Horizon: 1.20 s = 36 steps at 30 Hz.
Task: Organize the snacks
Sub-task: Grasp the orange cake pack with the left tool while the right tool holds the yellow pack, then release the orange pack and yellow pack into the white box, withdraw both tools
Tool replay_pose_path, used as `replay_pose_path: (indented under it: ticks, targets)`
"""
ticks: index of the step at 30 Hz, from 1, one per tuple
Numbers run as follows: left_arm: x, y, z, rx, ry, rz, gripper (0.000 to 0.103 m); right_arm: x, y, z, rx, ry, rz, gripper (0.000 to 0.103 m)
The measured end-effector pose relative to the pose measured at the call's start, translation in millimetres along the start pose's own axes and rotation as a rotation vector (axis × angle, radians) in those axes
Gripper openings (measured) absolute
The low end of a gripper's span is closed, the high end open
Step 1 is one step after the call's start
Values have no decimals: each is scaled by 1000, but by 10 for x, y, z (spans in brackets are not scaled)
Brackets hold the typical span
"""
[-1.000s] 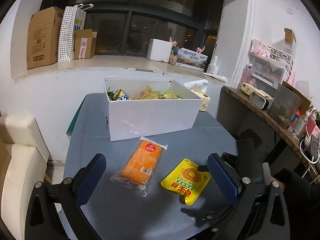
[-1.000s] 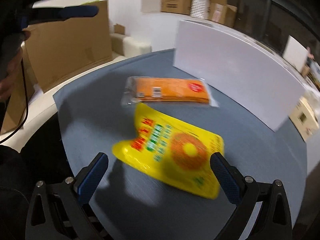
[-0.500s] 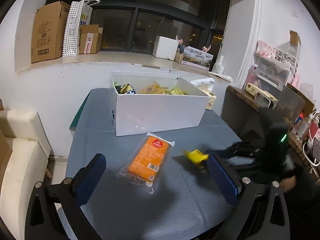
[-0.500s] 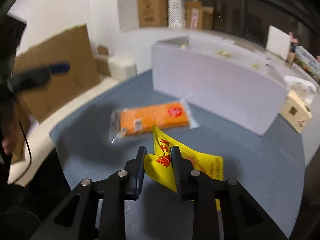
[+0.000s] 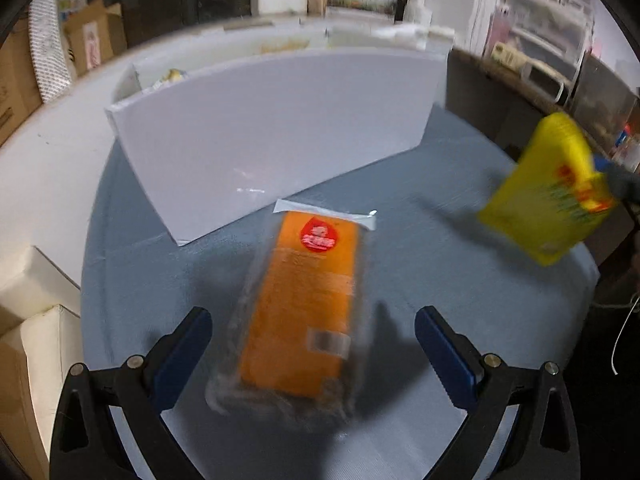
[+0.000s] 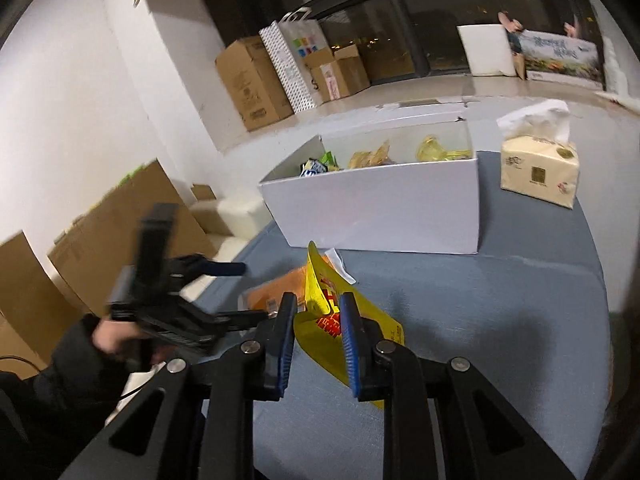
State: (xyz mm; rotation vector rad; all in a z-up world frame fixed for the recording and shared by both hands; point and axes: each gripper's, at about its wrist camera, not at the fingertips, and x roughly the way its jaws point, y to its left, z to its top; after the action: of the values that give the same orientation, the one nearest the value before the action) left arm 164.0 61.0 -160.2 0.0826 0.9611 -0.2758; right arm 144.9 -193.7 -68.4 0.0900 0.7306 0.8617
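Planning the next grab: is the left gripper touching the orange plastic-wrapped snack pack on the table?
Apart. The left wrist view shows the open left gripper straddling the orange snack pack, gaps beside both fingers.

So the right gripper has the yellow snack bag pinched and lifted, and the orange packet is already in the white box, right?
Not quite. The orange packet lies on the blue table in front of the white box, as the left wrist view shows. The right gripper does hold the yellow snack bag.

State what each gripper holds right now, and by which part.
The right gripper is shut on the yellow snack pouch, pinched at one edge. The left gripper holds nothing; its open fingers straddle the orange snack pack.
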Motion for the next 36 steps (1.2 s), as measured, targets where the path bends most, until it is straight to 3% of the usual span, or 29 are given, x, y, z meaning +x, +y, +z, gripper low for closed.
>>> replay_pose_path:
  ticks: [6, 10, 12, 13, 15, 17, 20, 27, 33, 36]
  targets:
    - [235, 91, 73, -11, 68, -71, 103, -131, -13, -22, 20, -23, 15, 23]
    - [296, 33, 65, 31, 84, -52, 99, -152, -27, -40, 33, -24, 26, 23]
    - [283, 4, 86, 55, 82, -13, 86, -138, -32, -39, 34, -24, 25, 23]
    - [265, -15, 91, 61, 80, -23, 74, -135, -39, -38, 36, -24, 26, 23]
    - [194, -40, 96, 58, 63, -24, 60, -116, -46, -36, 38, -22, 31, 23]
    - [120, -50, 88, 42, 39, -2, 60, -100, -43, -35, 37, -20, 30, 23]
    - [-26, -68, 22, 12, -15, -17, 60, -77, -43, -30, 41, -22, 38, 23]
    - [-737, -74, 32, -130, -237, -61, 60, -76, -60, 165, 57, -55, 51, 23]
    - [-1269, 95, 488, -213, -416, -33, 60, -68, -94, 678, 80, -126, 61, 23]
    - [-1288, 262, 864, -233, -453, 1, 60, -28, -109, 1056, 75, -170, 52, 23]
